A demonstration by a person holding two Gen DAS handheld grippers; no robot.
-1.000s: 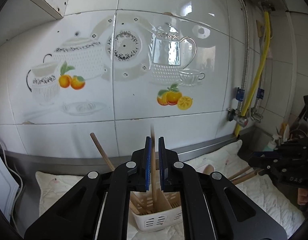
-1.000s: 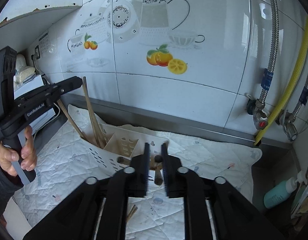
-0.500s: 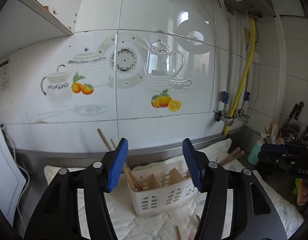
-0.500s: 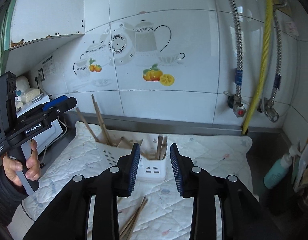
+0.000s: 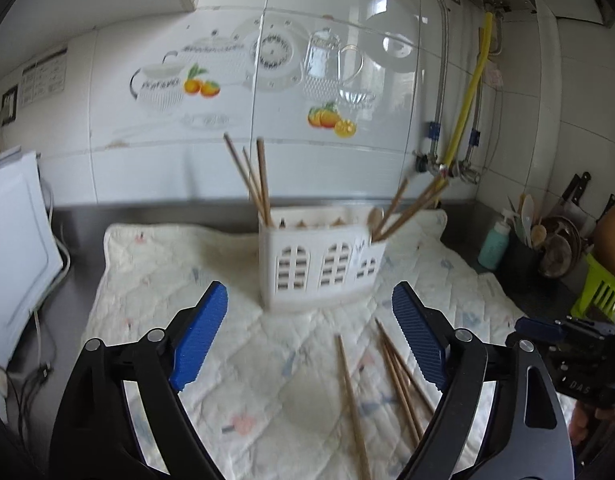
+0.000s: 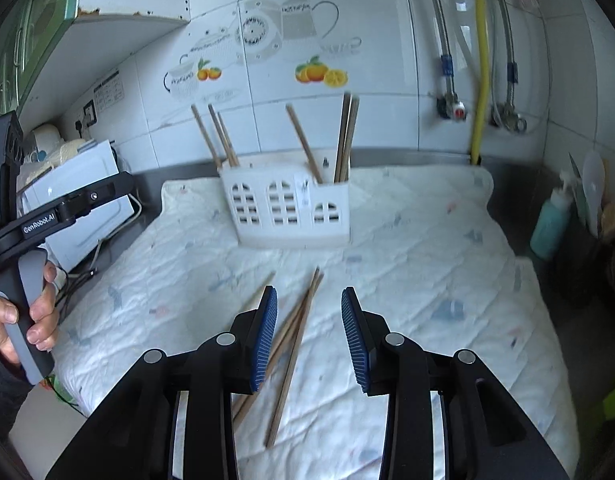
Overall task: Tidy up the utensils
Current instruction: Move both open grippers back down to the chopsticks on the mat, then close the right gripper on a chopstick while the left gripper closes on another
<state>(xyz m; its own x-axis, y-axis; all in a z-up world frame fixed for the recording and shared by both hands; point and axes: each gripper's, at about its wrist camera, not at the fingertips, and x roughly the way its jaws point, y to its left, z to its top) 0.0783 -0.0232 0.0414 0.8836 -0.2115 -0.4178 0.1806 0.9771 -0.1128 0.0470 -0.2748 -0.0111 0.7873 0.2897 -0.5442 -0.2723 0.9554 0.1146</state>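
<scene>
White slotted caddy (image 6: 287, 210) holding upright chopsticks (image 6: 345, 136) (end slots), both tools released, empty.

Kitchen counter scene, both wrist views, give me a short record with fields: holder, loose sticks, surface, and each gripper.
holder: white plastic utensil caddy with arched cut-outs, upright on the mat near the tiled wall, wooden chopsticks standing in its end compartments
loose sticks: several wooden chopsticks lying flat on the mat in front of the caddy
surface: white quilted mat over the steel counter
left gripper: jaws have just been opening, wide, nothing between them
right gripper: open, above the loose chopsticks, not gripping
</scene>
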